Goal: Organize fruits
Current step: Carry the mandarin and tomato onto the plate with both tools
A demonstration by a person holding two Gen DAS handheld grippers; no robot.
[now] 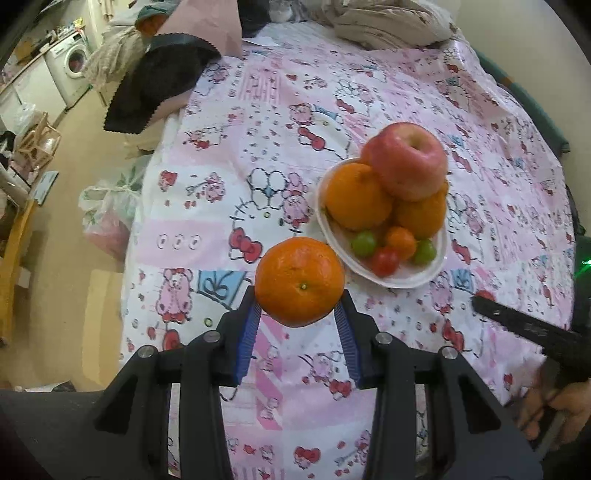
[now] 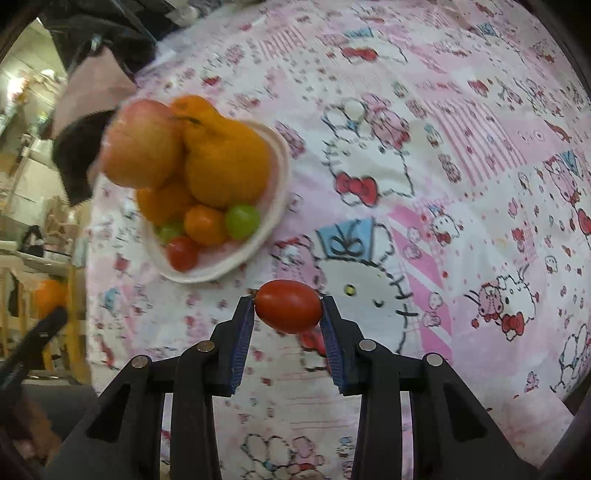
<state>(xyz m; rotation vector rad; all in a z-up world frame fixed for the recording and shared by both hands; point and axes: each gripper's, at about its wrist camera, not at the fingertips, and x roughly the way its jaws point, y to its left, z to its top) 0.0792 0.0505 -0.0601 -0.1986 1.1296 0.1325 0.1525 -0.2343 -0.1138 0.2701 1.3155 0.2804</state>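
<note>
My left gripper (image 1: 300,301) is shut on a round orange (image 1: 300,281), held above the patterned cloth just left of a white plate (image 1: 402,278). On the plate an apple (image 1: 410,160) tops two big oranges (image 1: 356,197), with a small orange, green grapes (image 1: 364,243) and a cherry tomato (image 1: 385,261) in front. In the right wrist view my right gripper (image 2: 288,308) is shut on a red cherry tomato (image 2: 289,305), lifted off the cloth, below and right of the same plate (image 2: 258,240). The held orange (image 2: 50,297) and a left finger show at that view's left edge.
A pink cartoon-print cloth (image 1: 280,122) covers the table. Dark and pink fabric (image 1: 162,77) and a beige bundle (image 1: 388,22) lie at its far end. Left of the table are floor, plastic bags (image 1: 110,210) and a washing machine (image 1: 72,64). A hand (image 1: 554,410) holds the right gripper's handle.
</note>
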